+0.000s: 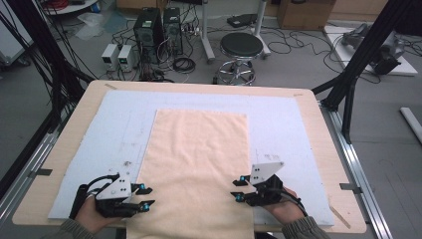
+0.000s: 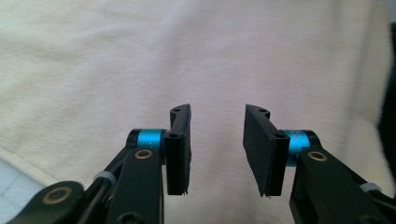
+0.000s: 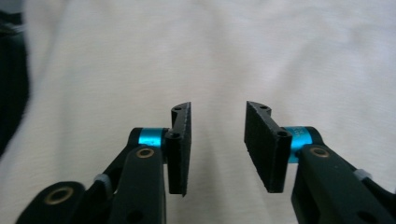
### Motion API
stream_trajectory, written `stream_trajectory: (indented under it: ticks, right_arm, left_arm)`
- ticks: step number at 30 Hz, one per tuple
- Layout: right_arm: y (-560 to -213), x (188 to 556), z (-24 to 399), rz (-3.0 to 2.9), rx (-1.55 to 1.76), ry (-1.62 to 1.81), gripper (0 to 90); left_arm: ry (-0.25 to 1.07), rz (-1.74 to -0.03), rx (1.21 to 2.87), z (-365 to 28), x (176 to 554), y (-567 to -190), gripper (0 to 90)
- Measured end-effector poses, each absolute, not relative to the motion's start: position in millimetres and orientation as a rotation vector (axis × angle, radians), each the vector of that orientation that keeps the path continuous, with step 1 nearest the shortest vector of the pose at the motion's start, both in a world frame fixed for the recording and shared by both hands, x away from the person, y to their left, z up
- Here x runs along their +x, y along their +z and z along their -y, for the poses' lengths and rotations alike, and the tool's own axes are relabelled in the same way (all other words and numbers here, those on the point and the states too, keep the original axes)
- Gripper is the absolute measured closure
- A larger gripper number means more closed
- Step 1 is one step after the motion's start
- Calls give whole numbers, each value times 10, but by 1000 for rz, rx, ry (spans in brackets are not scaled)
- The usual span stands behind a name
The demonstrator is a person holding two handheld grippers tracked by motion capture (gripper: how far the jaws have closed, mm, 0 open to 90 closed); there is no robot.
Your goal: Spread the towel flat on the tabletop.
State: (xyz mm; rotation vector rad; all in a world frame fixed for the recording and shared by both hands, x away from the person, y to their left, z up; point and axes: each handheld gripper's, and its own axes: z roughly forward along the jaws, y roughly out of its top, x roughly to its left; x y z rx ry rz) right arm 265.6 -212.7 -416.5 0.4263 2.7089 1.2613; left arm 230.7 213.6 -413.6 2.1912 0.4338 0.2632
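Pale peach rectangular cloth (image 1: 199, 169) flat on table; left gripper (image 1: 144, 196) & right gripper (image 1: 238, 190) at near edges (jaws apart, empty).

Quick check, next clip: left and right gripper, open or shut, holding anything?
Left gripper: open, holding nothing, jaws over the pale cream rectangular cloth.
Right gripper: open, holding nothing, also over the cloth.

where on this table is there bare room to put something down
Bare white mat lies left of the cream cloth, and a matching strip on the right runs to the mat's right edge. A band of mat beyond the cloth's far edge is bare too. The near edge is crowded: the left gripper and right gripper, both open, flank the cloth's near corners.
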Motion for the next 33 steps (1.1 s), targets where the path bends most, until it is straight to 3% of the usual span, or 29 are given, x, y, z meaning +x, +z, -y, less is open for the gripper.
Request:
stream_trajectory:
  ticks: [16, 33]
  right_arm:
    - [-4105, 3353, 2248, -2491, 764, 1322, 329]
    - [-3859, 3977, 2171, -2454, 826, 1322, 268]
  left_arm:
    - [383, -712, 2032, -2216, 2980, -3975, 355]
    - [435, -848, 1971, -2198, 3649, -3728, 344]
